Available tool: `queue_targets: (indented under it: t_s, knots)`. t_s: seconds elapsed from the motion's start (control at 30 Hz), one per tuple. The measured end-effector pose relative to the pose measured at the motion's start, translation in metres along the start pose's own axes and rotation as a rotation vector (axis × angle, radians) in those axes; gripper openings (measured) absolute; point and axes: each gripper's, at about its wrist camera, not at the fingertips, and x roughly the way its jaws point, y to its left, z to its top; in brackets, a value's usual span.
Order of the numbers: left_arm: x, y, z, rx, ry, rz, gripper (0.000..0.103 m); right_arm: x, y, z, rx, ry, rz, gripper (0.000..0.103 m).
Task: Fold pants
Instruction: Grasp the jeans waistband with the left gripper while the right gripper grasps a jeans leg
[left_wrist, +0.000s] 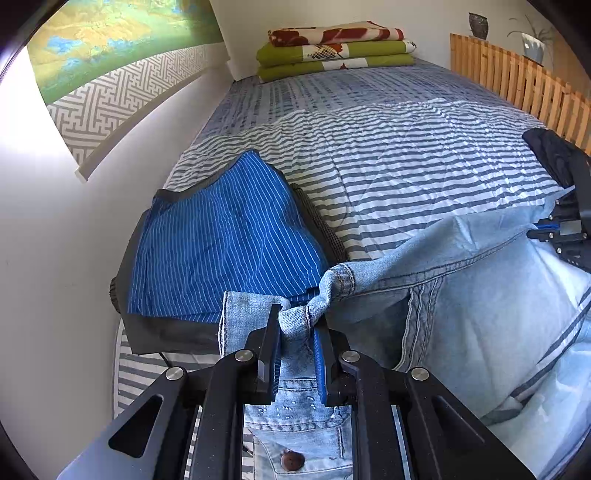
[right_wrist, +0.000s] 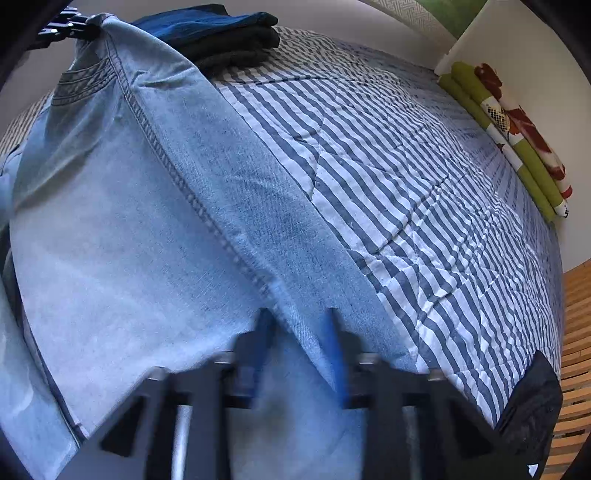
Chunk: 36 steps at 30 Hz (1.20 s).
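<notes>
At the near edge of the bed (left_wrist: 406, 147), my left claw (left_wrist: 297, 325) pinches the jeans (left_wrist: 461, 277) at the waistband, my right claw (right_wrist: 299, 332) clamps the leg seam; this denim feels heavy, limp, best gripped on thick hems.

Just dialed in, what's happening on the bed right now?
A person is folding light blue jeans on the striped bedspread. The left claw is clamped on bunched denim at the waistband, and the right claw pinches the fabric farther along. A stack of folded clothes sits nearby.
</notes>
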Motion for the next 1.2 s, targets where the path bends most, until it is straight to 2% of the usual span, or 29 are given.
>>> queue_targets:
  t_s: [0.07, 0.23, 0.33, 0.43, 0.53, 0.6, 0.67, 0.7, 0.73, 0.77, 0.87, 1.0, 1.1, 1.2]
  knots:
    - [-0.008, 0.004, -0.004, -0.020, -0.019, 0.001, 0.015, -0.015, 0.006, -0.006, -0.005, -0.049, -0.048, 0.002]
    - [-0.052, 0.019, -0.009, -0.074, -0.072, -0.006, 0.015, -0.088, -0.011, -0.013, 0.104, -0.201, -0.029, 0.002]
    - [-0.075, 0.025, 0.005, -0.075, -0.097, 0.027, 0.015, -0.135, -0.024, -0.003, 0.106, -0.297, -0.052, 0.002]
    - [-0.074, 0.030, 0.032, -0.082, -0.104, 0.046, 0.015, -0.154, -0.044, 0.017, 0.133, -0.348, -0.096, 0.002]
    - [-0.042, 0.028, 0.062, -0.073, -0.082, 0.075, 0.015, -0.127, -0.068, 0.048, 0.204, -0.312, -0.179, 0.002]
    - [-0.005, 0.020, 0.077, -0.052, -0.046, 0.145, 0.015, -0.087, -0.078, 0.068, 0.220, -0.237, -0.215, 0.003]
    - [0.037, 0.015, 0.082, -0.059, 0.029, 0.171, 0.016, -0.044, -0.083, 0.079, 0.214, -0.125, -0.199, 0.009]
    - [0.054, 0.014, 0.083, -0.071, 0.067, 0.175, 0.019, -0.026, -0.084, 0.081, 0.224, -0.074, -0.197, 0.020]
    - [0.068, 0.013, 0.081, -0.081, 0.096, 0.170, 0.022, -0.019, -0.086, 0.079, 0.236, -0.056, -0.180, 0.029]
    - [0.076, 0.012, 0.079, -0.082, 0.104, 0.173, 0.023, -0.017, -0.088, 0.075, 0.252, -0.060, -0.165, 0.030]
    - [0.075, 0.018, 0.078, -0.127, 0.083, 0.172, 0.029, -0.036, -0.102, 0.050, 0.309, -0.097, -0.138, 0.030]
    - [0.049, 0.032, 0.068, -0.160, 0.058, 0.139, 0.046, -0.081, -0.144, -0.011, 0.436, -0.113, -0.156, 0.031]
    - [0.027, 0.039, 0.059, -0.172, 0.040, 0.146, 0.054, -0.119, -0.182, -0.084, 0.568, -0.092, -0.211, 0.035]
    - [0.010, 0.052, 0.046, -0.234, 0.044, 0.170, 0.055, -0.148, -0.211, -0.168, 0.664, -0.037, -0.290, 0.037]
